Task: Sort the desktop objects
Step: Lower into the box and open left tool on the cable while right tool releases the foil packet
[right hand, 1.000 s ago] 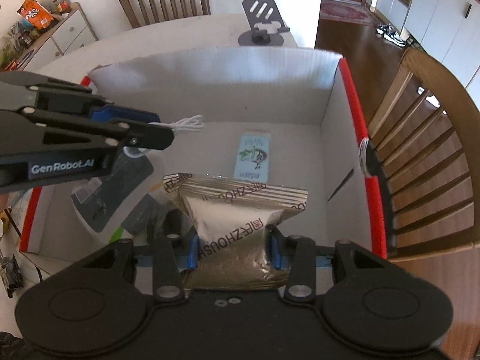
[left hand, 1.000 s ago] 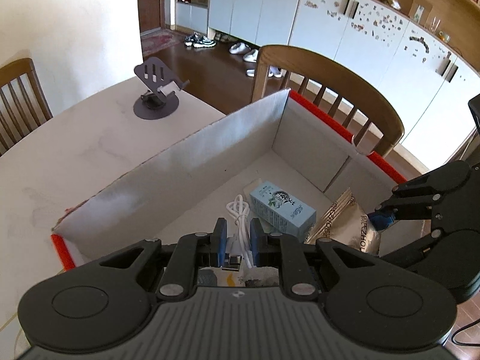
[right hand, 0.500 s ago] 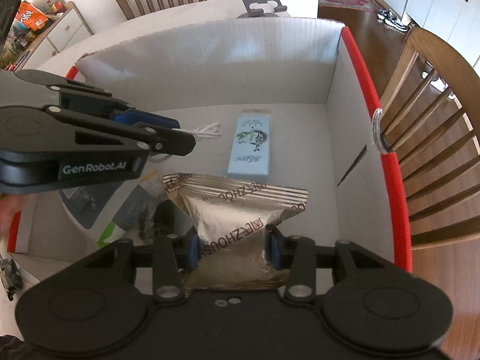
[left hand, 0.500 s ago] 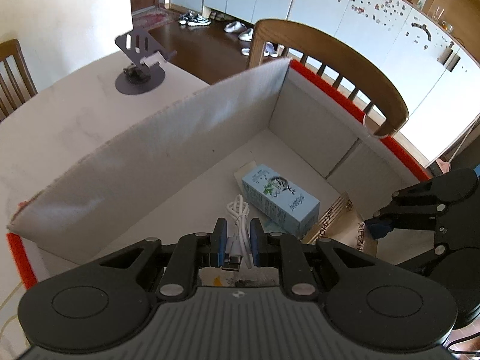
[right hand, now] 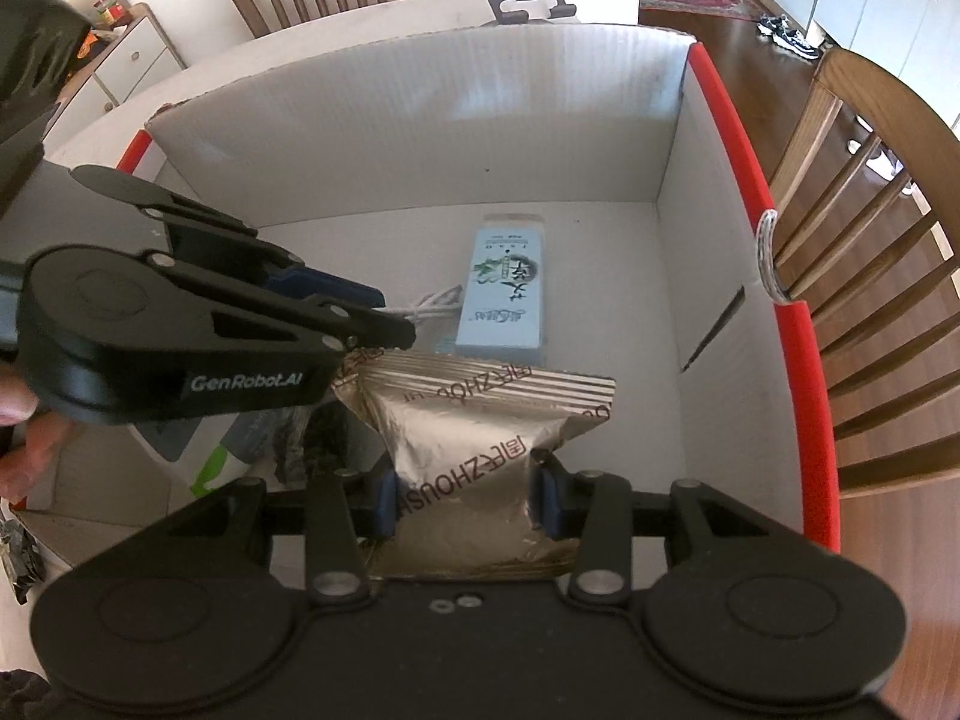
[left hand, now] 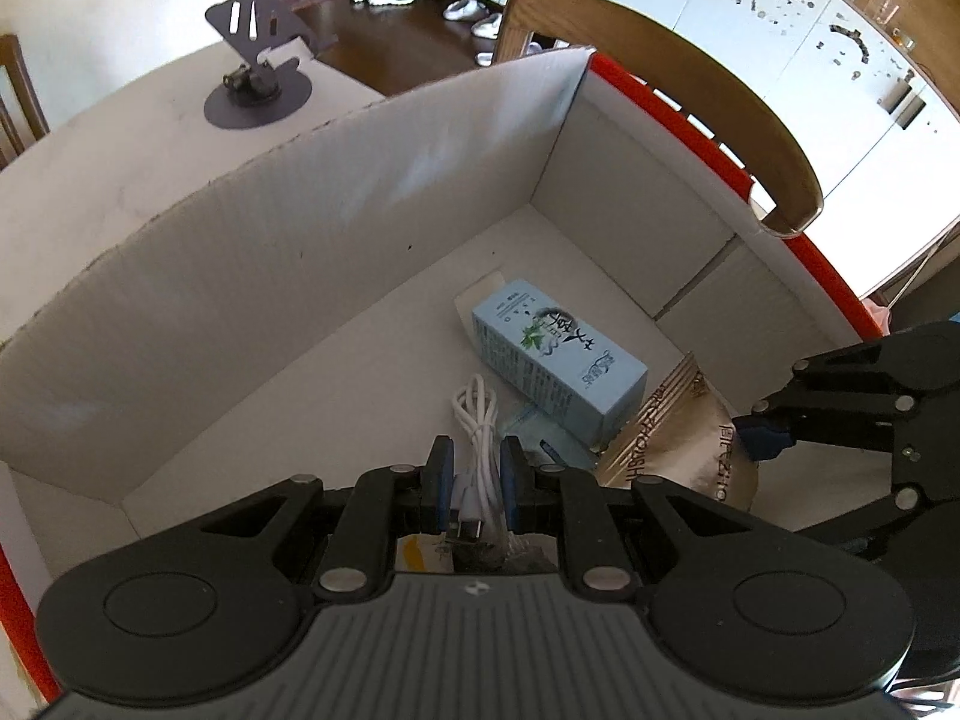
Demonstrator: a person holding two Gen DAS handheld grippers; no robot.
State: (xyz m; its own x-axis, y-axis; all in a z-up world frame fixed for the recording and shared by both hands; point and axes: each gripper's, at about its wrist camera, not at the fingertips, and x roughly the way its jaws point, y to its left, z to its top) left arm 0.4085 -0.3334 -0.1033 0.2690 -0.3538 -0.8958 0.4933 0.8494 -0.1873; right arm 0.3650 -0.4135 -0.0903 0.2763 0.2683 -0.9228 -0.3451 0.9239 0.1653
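White table (left hand: 90, 180) carrying an open cardboard box (left hand: 252, 276) with red-edged rims; a wooden chair (left hand: 690, 90) stands just beyond the box's far side. A grey phone stand (left hand: 255, 75) sits on the table outside the box, well apart from its contents. Left gripper (left hand: 474, 483), over the box interior, jaws clenched on a coiled white cable (left hand: 477, 420) whose loop projects forward between them. Right gripper (right hand: 465, 495), also over the box, jaws grasping a gold foil packet (right hand: 474, 420) by its lower part, the packet's striped sealed edge pointing away from the camera. Pale blue carton (right hand: 507, 294) lying flat on the box floor, just beyond the foil packet and just beside the cable loop.
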